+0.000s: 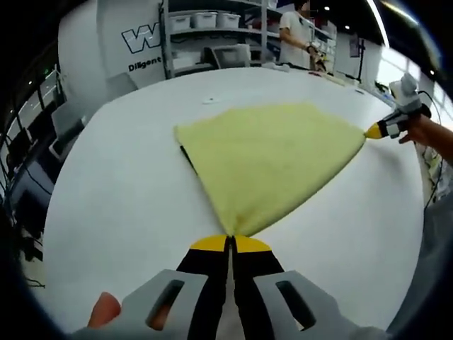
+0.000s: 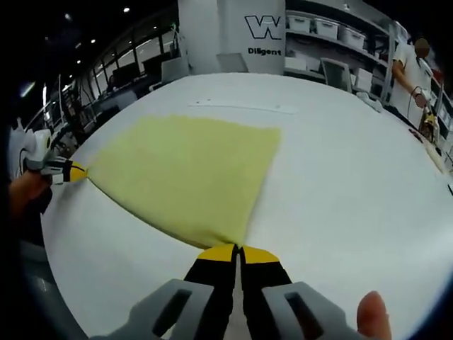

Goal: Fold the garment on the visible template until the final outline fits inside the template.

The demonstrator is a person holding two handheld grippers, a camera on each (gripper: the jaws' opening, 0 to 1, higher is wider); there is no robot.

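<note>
Left gripper [image 1: 231,243], bottom centre of the left gripper view: jaws closed on a corner of the yellow garment [image 1: 272,156], spread mid-frame on the white desk [image 1: 120,191]. Right gripper [image 2: 236,251], bottom centre of its view, likewise clamps a corner, thumb tip [image 2: 373,312] lower right.

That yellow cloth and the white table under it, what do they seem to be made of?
The yellow cloth looks like soft, fuzzy fabric, perhaps terry or microfibre: its surface is matte and nubby, and it puckers where the tongs pinch its corners. The white table looks smooth and matte, possibly laminate or a fitted cover; the pictures leave that open.
</note>
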